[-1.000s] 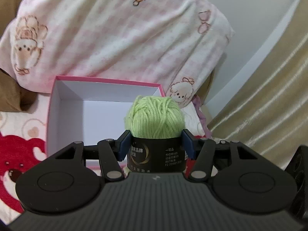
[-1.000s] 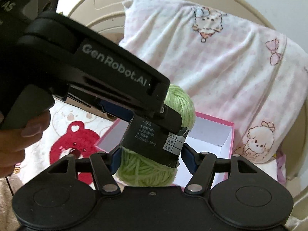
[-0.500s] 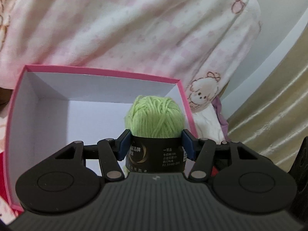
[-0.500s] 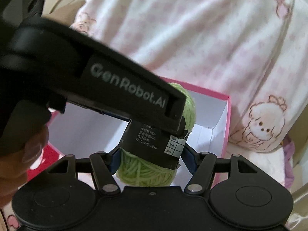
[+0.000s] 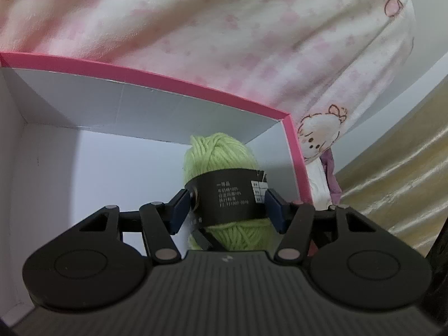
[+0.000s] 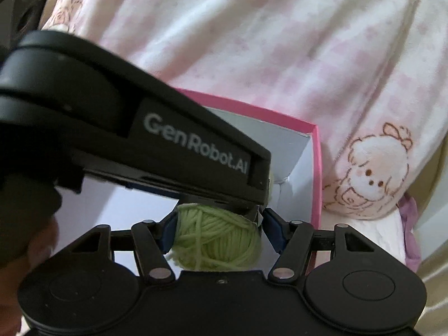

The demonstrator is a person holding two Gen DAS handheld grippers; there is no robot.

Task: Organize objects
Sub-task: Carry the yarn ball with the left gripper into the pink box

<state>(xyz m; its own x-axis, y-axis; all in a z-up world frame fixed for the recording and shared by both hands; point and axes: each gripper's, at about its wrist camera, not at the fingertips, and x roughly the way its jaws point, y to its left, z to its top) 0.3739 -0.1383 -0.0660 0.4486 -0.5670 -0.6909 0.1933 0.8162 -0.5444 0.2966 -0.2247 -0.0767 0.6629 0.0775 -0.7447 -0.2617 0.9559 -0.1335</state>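
A pink-checked blanket (image 5: 224, 42) filled the space beyond the fingers; a gold curtain (image 5: 397, 182) hung to their right. The pink-rimmed box (image 5: 84, 168) lay below. Both the left gripper (image 5: 227, 210) and right gripper (image 6: 217, 229) clamped the green yarn skein (image 5: 221, 151) inside it.

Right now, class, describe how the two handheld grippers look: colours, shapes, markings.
The left gripper and right gripper are matt black, with round side discs, silver pivot pins and dark blue pads. The left's casing carries white "GenRobot.AI" lettering. No cables show.
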